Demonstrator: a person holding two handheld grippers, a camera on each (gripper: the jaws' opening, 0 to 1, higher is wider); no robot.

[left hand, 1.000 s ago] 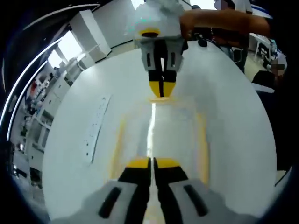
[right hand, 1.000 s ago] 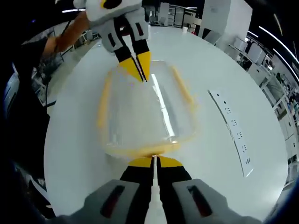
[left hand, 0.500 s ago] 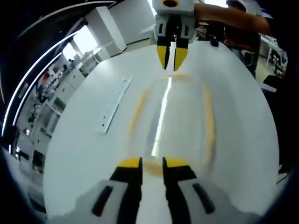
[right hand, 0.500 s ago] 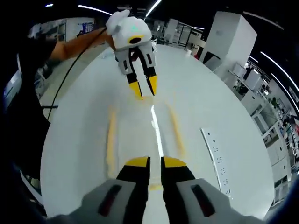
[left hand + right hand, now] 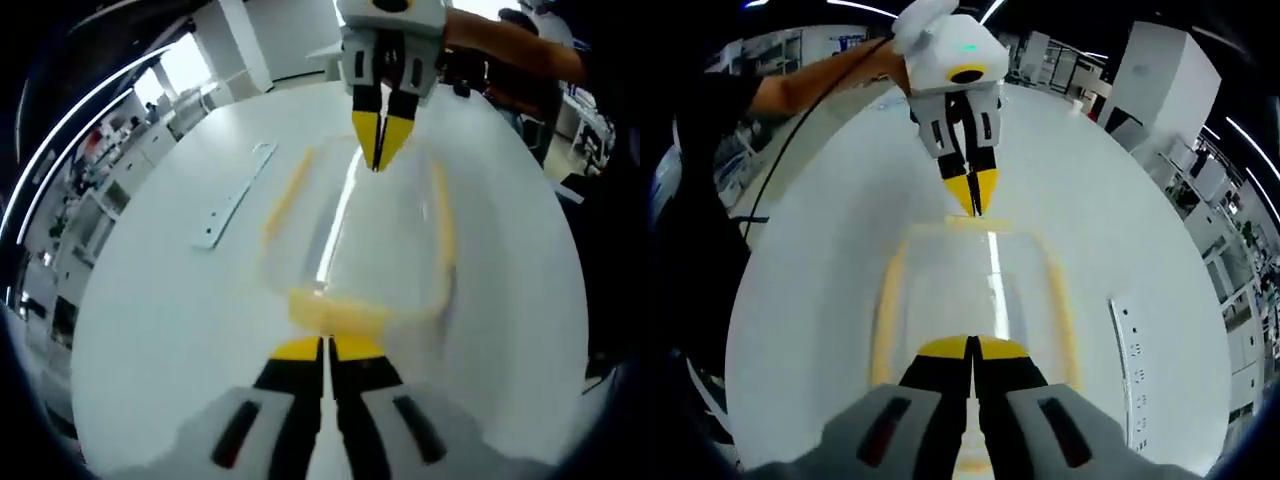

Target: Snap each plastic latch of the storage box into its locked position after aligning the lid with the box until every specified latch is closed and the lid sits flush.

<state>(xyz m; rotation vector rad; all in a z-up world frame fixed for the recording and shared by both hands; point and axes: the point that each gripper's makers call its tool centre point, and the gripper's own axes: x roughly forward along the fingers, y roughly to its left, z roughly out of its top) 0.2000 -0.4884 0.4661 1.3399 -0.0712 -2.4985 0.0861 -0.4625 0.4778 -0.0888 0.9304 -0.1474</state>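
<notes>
Storage box [image 5: 975, 300], clear with yellow rim, on white table [image 5: 820, 260]: we set our left gripper [image 5: 325, 347] and right gripper [image 5: 972, 345], jaws closed and empty, at opposite ends, apparently to press the end latches.

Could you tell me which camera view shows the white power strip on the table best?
The left gripper view: the power strip lies whole and unobstructed on the white table, left of the clear storage box. The right gripper view catches the strip near the picture's right edge, curved by the lens.
</notes>
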